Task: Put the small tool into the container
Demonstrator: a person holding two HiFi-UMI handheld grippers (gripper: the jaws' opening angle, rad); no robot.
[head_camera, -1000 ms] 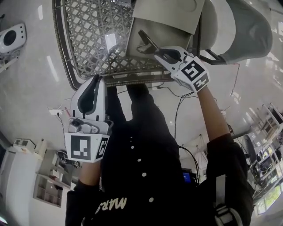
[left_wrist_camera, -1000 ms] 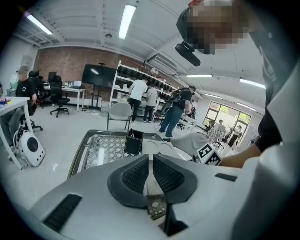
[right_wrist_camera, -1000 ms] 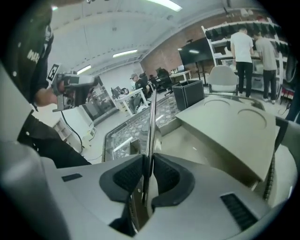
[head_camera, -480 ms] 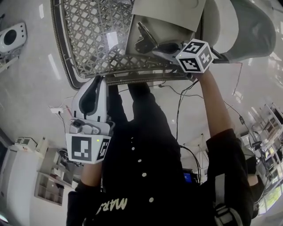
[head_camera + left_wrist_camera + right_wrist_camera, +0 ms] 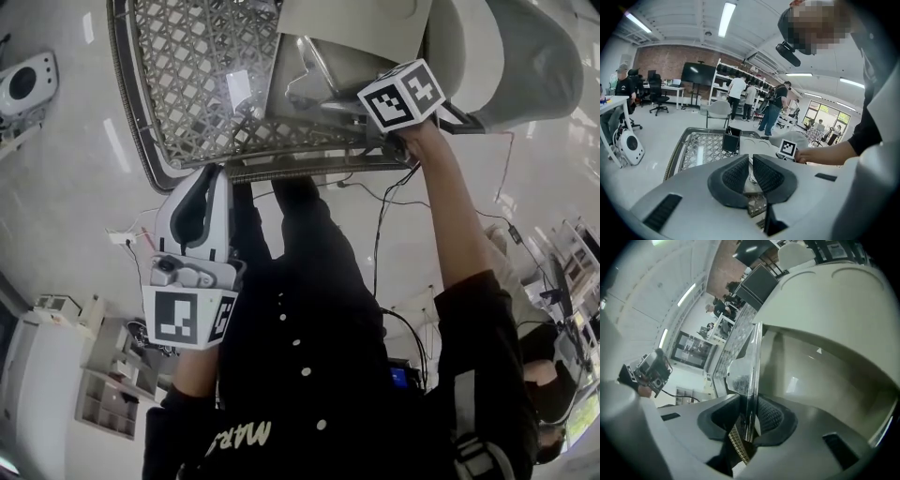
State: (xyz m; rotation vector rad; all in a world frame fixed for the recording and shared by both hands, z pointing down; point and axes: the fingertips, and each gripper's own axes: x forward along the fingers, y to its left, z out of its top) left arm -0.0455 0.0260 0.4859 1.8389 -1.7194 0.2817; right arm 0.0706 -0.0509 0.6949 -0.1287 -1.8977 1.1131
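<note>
**Tool inside the container, grip letting go**

At 7 o'clock in the head view we hold the left gripper [image 5: 751, 160] low and well apart from the work. Its jaws are pressed together on nothing, and it plays no part here. The mesh table [image 5: 187, 75] fills 11 to 12 o'clock, and its raised rim runs along the near side, between us and the container [image 5: 820, 366], which stands on the table at 12 o'clock.

At 1 o'clock the right gripper [image 5: 749, 420] reaches into the container's mouth. Its jaws are opening. The small tool [image 5: 751, 390], a thin flat strip seen nearly edge-on, stands upright between them, and the pads no longer seem to press it.

We judge the task nearly done, since the tool is within the container's walls. What is left is the drop and our pull-back. We cannot tell whether its far end touches the bottom.

Room is tight. In the right gripper view a wall stands close at 3 o'clock, and the container's pale upper part overhangs at 12. The open way out is straight back toward 6, clear of tool and rim.
</note>
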